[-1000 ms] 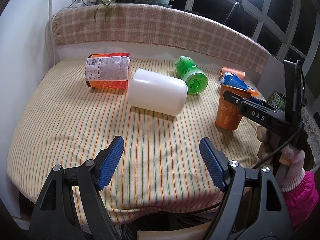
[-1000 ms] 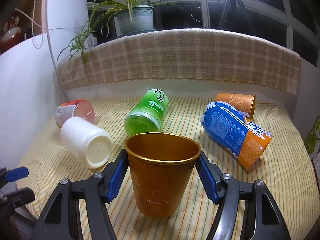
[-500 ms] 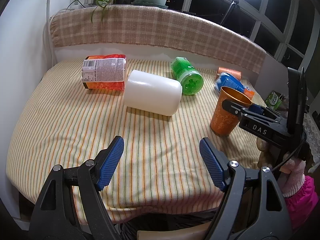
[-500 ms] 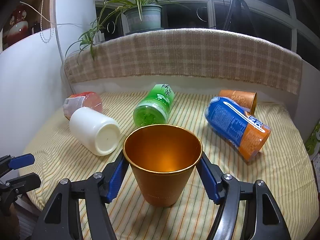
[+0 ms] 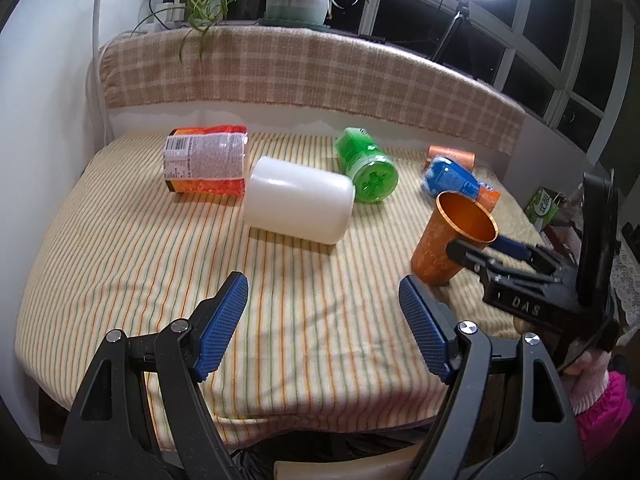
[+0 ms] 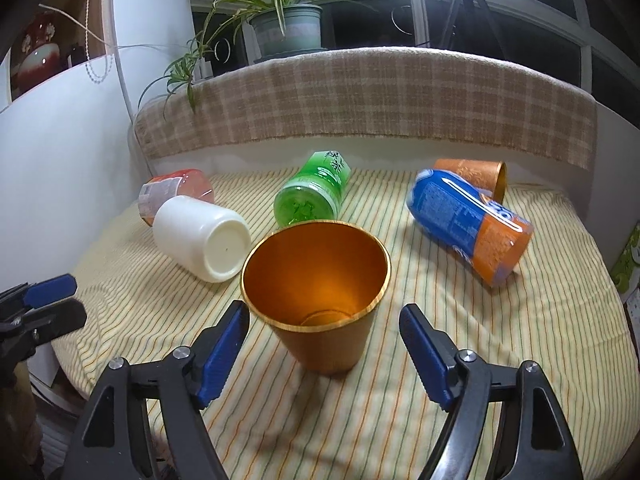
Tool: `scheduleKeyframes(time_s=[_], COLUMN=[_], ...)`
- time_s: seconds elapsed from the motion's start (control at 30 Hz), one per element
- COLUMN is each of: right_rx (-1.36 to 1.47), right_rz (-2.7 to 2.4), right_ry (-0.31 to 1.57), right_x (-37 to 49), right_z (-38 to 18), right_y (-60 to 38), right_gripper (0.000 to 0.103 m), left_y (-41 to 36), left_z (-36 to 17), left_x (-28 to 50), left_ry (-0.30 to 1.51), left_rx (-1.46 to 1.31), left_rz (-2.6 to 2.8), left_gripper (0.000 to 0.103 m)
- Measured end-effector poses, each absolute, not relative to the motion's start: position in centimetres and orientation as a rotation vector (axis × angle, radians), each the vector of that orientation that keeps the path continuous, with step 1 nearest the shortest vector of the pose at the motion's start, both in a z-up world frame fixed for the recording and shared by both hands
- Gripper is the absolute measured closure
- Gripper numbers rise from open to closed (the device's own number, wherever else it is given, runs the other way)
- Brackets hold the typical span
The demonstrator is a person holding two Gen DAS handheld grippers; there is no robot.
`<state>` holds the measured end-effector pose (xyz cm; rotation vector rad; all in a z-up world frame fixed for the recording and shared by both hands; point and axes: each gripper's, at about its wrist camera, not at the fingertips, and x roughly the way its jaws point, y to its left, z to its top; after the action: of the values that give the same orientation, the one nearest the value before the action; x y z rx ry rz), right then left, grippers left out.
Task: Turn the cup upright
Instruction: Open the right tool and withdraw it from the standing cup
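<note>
An orange metal cup (image 6: 320,304) stands upright on the striped cloth, mouth up; it also shows in the left wrist view (image 5: 452,244) at the right. My right gripper (image 6: 324,348) is open, its blue pads apart from the cup on either side and a little nearer the camera. My left gripper (image 5: 324,324) is open and empty over the front of the table. A second orange cup (image 6: 472,174) lies on its side at the back right.
A white jar (image 6: 200,238), a green bottle (image 6: 316,194), a blue-orange can (image 6: 468,220) and a red-labelled bottle (image 5: 206,164) lie on their sides on the table (image 5: 120,264). A plaid-covered ledge and a potted plant stand behind.
My right gripper opened and let go of the orange cup, then drew back and rose a little. The cup stays standing upright. The left gripper rose slightly.
</note>
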<state>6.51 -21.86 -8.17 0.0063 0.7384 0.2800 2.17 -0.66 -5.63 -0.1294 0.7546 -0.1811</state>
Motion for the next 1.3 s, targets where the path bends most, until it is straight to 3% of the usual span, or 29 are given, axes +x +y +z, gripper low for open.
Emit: scheduleKeyframes(time_s=[0.43, 0.6, 0.87, 1.23, 1.3], right_rx=[0.064, 0.054, 0.036, 0.012, 0.011], right_rz=[0.183, 0.128, 0.078, 0.058, 0.056], right_ry=[0.711, 0.683, 0.623, 0.560, 0.557], right_x=[3.0, 1.9, 0.6, -0.3, -0.3], right_z=[-6.1, -5.1, -3.5, -2.1, -2.2], right_y=[-24.9, -25.8, -26.0, -24.7, -24.5], right_gripper=[0.016, 0.012, 0.002, 0.000, 0.000], left_y=[-2.4, -3.0, -3.8, -3.8, -3.7], left_z=[-2.7, -2.0, -1.3, -0.9, -0.9], left_x=[1.1, 0.8, 0.2, -0.1, -0.1], left_ry=[0.602, 0.562, 0.502, 0.471, 0.471], left_rx=[-0.077, -0.060, -0.022, -0.022, -0.024], left_rz=[-0.177, -0.172, -0.154, -0.134, -0.138], left_gripper=[0.023, 0.013, 0.011, 0.010, 0.006])
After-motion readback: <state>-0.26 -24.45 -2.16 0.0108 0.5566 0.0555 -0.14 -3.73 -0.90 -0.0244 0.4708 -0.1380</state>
